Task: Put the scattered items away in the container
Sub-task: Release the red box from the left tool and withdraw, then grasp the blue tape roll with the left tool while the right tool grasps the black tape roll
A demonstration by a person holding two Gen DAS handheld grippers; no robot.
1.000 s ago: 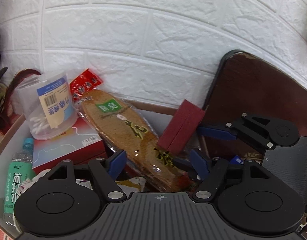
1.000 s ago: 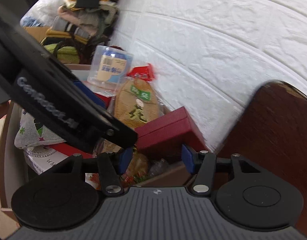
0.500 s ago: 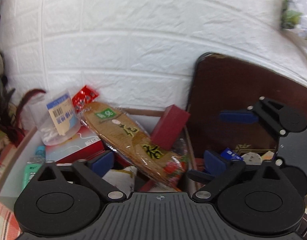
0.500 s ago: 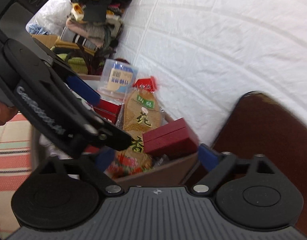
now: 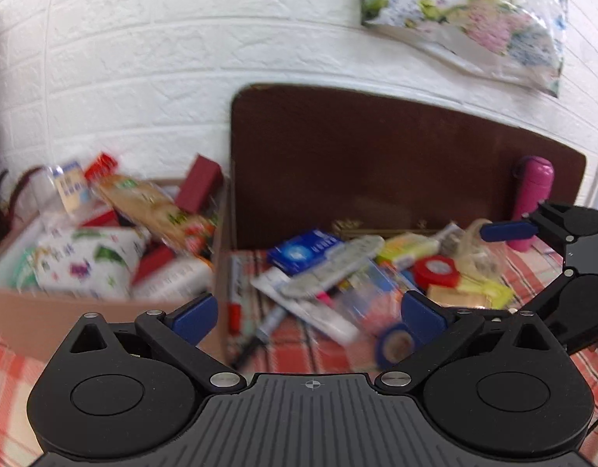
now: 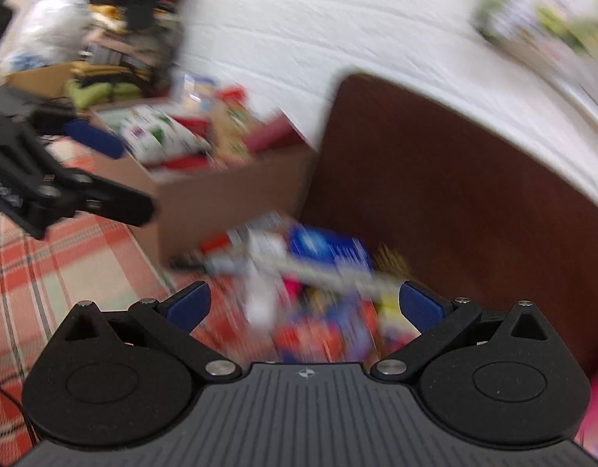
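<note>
**Plaid cloth, box at left, loose pile at right**

White brick-pattern wall point(image 5: 143, 78) fills the background, w/ a dark brown board point(image 5: 376, 163) leaning upright against it and a floral plastic bag point(image 5: 474, 23) hanging above. Red/white plaid cloth point(image 6: 65, 272) covers the surface.

Cardboard box point(image 5: 65, 311) sits left of the board, already stuffed: a white printed pack point(image 5: 85, 264), a long tan snack pack point(image 5: 151, 206) lying diagonal, a dark red carton point(image 5: 199, 183) tilted against the far right corner, a clear tub w/ blue label point(image 5: 69, 190) at the back. Both views are motion-blurred, so smaller labels can't be read.

Scattered items point(image 5: 357, 272) lie on the cloth right of the box, in front of the board: a blue carton point(image 5: 302, 251), a grey flat oblong thing point(image 5: 334, 268) across it, a red tape roll point(image 5: 435, 270), a blue tape roll point(image 5: 396, 344) nearest the camera, yellow pieces point(image 5: 485, 292), a black marker point(image 5: 256, 338) close to the box wall. A pink bottle point(image 5: 532, 190) stands upright at the far right, against the board.

Left gripper point(image 5: 310, 319) hovers above the cloth at the box's right corner, fingers spread wide, nothing between them. Right gripper point(image 6: 304, 309) hangs over the loose pile, fingers also spread wide & empty; from the left cam it shows at the far right edge, one blue pad point(image 5: 507, 230) pointing at the pile. Left unit appears at the left edge of the right cam, near the box.
</note>
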